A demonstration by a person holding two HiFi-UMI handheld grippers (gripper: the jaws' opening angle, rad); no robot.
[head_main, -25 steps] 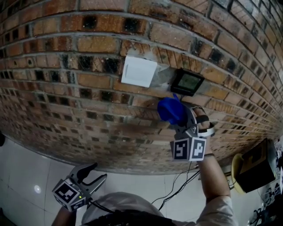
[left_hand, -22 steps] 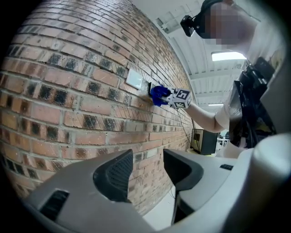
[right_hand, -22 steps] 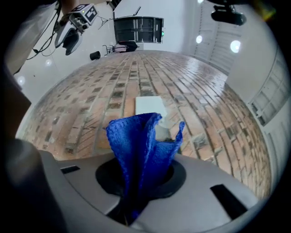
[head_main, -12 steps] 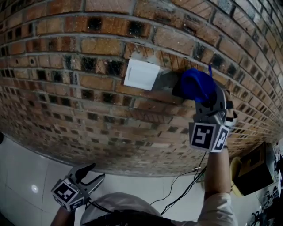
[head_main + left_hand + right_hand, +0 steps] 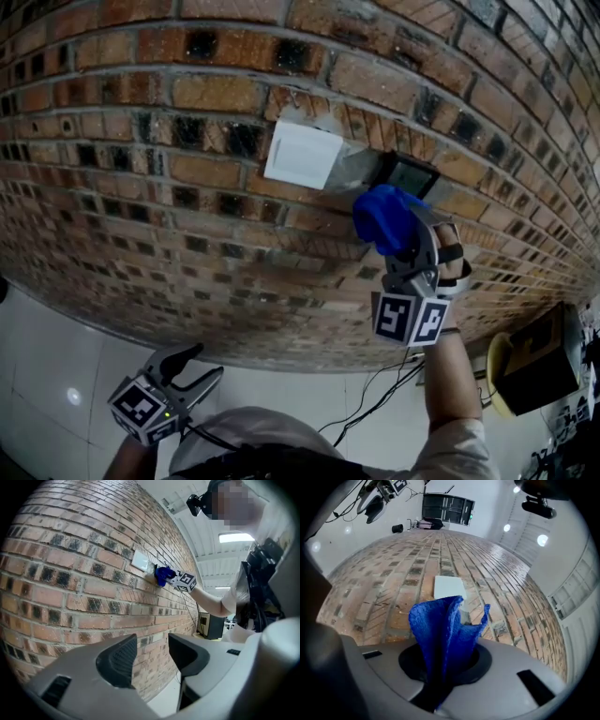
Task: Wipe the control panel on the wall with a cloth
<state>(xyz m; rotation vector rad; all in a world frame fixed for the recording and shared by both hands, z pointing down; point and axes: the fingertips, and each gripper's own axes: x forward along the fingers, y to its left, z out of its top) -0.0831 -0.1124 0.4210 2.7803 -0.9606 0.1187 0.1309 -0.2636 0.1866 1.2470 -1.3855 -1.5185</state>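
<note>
Clamping blue cloth (image 5: 382, 219), right gripper (image 5: 403, 246) beside panel (image 5: 410, 175)

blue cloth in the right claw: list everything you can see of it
The blue cloth is a deep-blue, knit-textured fabric, bunched into loose folds with one corner sticking out. The right claw is shut on its lower end; the rest fans out free. In the head view it sits at the brick wall, just below the dark control panel and below-right of the white plate. Whether it presses the wall cannot be told.
</note>
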